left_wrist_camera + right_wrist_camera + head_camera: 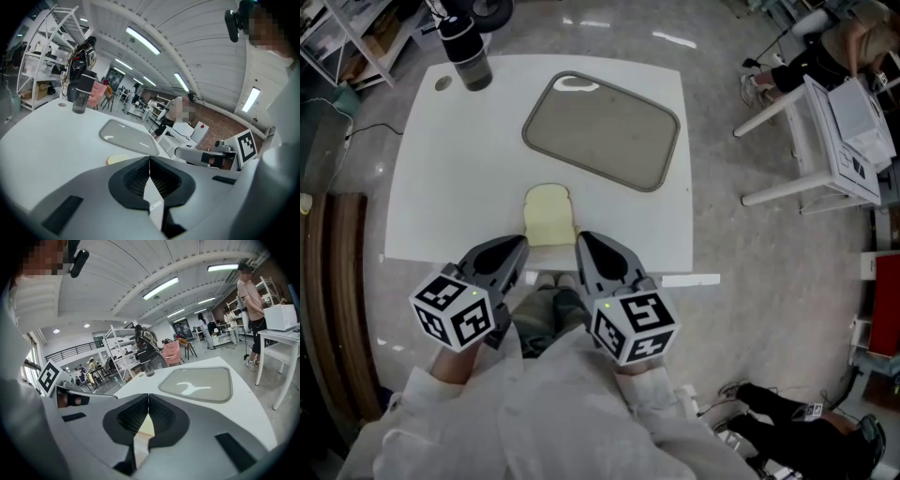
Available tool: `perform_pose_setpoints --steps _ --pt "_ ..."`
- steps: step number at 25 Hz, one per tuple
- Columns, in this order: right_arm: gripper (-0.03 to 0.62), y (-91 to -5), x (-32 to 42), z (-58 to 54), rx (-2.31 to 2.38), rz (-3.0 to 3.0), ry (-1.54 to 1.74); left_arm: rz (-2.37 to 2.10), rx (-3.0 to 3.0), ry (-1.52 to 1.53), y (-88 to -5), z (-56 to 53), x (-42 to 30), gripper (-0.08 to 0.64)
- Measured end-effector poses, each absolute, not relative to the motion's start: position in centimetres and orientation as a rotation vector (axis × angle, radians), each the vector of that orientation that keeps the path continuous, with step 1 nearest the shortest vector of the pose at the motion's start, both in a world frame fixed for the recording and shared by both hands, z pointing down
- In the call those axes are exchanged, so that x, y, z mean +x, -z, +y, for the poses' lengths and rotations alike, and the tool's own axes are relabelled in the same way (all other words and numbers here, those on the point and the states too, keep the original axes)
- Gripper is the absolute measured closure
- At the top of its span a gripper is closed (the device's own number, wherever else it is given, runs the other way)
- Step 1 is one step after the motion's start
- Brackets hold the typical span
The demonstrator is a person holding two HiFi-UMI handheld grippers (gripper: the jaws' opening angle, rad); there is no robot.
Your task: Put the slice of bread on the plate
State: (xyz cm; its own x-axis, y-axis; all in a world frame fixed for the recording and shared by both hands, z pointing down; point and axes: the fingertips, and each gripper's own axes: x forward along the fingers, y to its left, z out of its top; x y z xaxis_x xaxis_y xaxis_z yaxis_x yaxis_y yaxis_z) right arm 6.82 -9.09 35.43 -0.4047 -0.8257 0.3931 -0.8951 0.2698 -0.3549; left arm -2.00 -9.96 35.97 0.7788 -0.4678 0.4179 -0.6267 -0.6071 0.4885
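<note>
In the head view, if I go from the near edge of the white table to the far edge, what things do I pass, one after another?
slice of bread → grey plate → dark bottle

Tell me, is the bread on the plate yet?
Not yet. The bread slice lies flat on the white table, apart from the grey plate.

One slice of bread (pixel 548 215) is counted, along with one grey plate (pixel 602 130), one dark bottle (pixel 467 52) and one white table (pixel 450 169) under them. Two grippers are counted: the left gripper (pixel 521 246) and the right gripper (pixel 583 242).
</note>
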Motion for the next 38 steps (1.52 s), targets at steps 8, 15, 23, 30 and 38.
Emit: perform_pose_setpoints --steps 8,15,23,30,38 --pt "0.580 -37.6 7.8 -9.4 1.689 -2.329 -0.891 -0.828 2.277 -0.337 -37.8 -10.2 -3.4 0.551" --pt "0.580 -39.6 7.4 -9.7 1.665 -2.292 -0.955 -0.804 2.234 -0.342 -39.6 -10.6 -3.4 0.551" --pt "0.580 -42.4 8.5 -10.0 1.676 -2.223 -1.025 -0.761 2.172 -0.387 -42.5 -11.5 -3.0 0.551" --pt "0.580 -44.7 10.5 -10.6 1.658 -2.177 -1.081 -0.782 2.098 -0.393 -44.8 -11.7 -1.4 0.551" --pt "0.578 -46.4 10.1 -12.8 1.603 -2.185 -1.123 -0.873 2.019 -0.398 -46.9 -14.5 -3.2 0.551"
